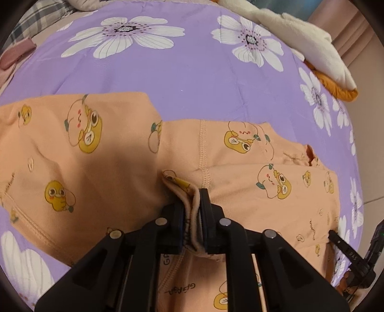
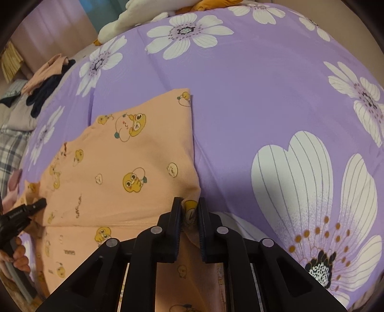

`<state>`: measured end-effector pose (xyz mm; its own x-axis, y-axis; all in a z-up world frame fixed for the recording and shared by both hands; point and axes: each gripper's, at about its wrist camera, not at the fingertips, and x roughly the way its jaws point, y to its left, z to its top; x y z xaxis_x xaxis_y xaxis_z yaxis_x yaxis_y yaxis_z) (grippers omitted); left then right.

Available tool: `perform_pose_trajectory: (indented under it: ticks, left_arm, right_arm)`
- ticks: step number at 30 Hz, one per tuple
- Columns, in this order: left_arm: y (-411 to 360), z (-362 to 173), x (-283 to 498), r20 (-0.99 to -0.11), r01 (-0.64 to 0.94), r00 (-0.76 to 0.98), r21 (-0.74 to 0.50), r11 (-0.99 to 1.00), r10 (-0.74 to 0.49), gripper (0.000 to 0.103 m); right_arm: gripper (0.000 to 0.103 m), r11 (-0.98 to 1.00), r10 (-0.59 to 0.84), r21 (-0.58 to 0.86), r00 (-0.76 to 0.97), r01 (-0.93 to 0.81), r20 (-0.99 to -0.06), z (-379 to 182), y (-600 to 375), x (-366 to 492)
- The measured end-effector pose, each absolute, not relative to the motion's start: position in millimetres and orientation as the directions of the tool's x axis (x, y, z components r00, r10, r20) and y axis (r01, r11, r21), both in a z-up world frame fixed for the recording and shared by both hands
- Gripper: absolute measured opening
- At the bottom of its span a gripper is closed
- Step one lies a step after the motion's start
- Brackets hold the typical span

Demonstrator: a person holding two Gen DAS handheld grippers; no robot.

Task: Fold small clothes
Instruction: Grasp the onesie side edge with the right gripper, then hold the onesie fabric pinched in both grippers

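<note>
A small peach garment (image 1: pixel 96 156) printed with yellow cartoon ducks lies partly folded on a purple flowered bedsheet (image 1: pixel 192 79). My left gripper (image 1: pixel 193 199) is shut on a bunched fold of the garment's edge, and cloth fills the gap between its pads. In the right wrist view the same garment (image 2: pixel 124 163) spreads to the left. My right gripper (image 2: pixel 189 207) is shut on its near right corner. The left gripper's fingertip (image 2: pixel 39 204) shows at the garment's left edge, with a person's hand (image 2: pixel 19 254) behind it. The right gripper's fingertip (image 1: pixel 336 236) shows low on the right in the left wrist view.
A white and orange cushion (image 1: pixel 312 43) lies at the sheet's far right edge. Plaid fabric (image 1: pixel 36 21) and a pink item (image 1: pixel 14 52) sit at the far left. A heap of peach and dark clothes (image 2: pixel 48 79) rests beyond the sheet. Purple sheet (image 2: pixel 264 108) stretches right of the garment.
</note>
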<state>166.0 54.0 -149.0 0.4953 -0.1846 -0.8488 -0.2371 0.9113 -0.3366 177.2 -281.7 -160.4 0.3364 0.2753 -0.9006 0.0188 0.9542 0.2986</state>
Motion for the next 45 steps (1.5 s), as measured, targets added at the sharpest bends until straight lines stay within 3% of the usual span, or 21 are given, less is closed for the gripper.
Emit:
perform_pose_trajectory:
  ticks: [14,19,30,45]
  left_arm:
    - [56,-154,158,-0.802,-0.177,0.556,-0.371,0.911,-0.219,0.015]
    - [61,-156,156,-0.78,-0.169,0.571,-0.416,0.893,-0.255,0.014]
    - [61,-157,153,-0.763,-0.144,0.59,-0.423,0.895,-0.265,0.014]
    - [59,-157,152,-0.756,-0.14,0.605,-0.408,0.902,-0.248,0.015]
  right_arm:
    - [0.01,0.969,0.226,0.247,0.315,0.03,-0.922,-163,-272,184]
    - [0.01,0.953,0.255,0.291,0.303,0.08,-0.918,-165,-278,185]
    - [0.01,0.966,0.2,0.24,0.313,0.095,-0.928,-164,-269,185]
    - [0.011,0.956,0.234,0.278,0.33,0.093,-0.915,-166,-278,180]
